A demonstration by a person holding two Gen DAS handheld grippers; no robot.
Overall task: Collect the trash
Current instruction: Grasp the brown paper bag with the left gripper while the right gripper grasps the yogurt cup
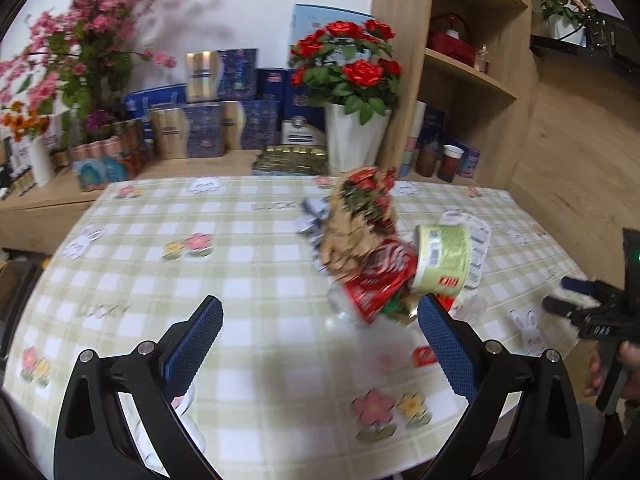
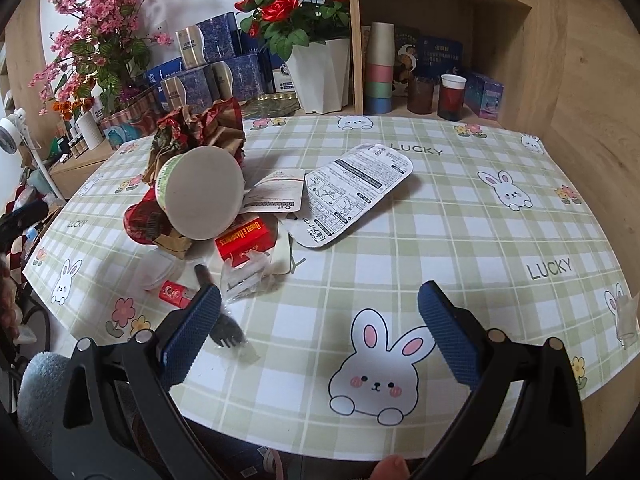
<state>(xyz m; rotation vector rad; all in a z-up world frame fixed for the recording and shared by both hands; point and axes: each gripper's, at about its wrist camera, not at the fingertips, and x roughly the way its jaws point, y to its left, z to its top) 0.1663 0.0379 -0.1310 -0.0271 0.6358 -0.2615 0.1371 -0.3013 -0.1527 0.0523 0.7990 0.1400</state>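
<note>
Trash [image 2: 200, 200] lies in one loose heap on the tabletop [image 2: 460, 240], ahead and to the left of the right gripper [image 2: 320, 336] and ahead, slightly right, of the left gripper [image 1: 320, 344]. We find both grippers spread wide and holding nothing. We judge the whole heap light. The crumpled paper bag [image 2: 192, 132] is soft and will crush, so any fold serves as a hold. The paper cup [image 2: 200, 192] lies tipped on its side, its long axis running from the right gripper toward the far left, flat base facing that gripper; its wall is thin, best pinched across the rim. The flat backing card [image 2: 352, 192] runs diagonally, near-left to far-right; being flush with the cloth, we expect it needs lifting by an edge. The black plastic fork [image 2: 224, 320], just beside the right gripper's left finger, lies tines nearest, stiff but slippery.
</note>
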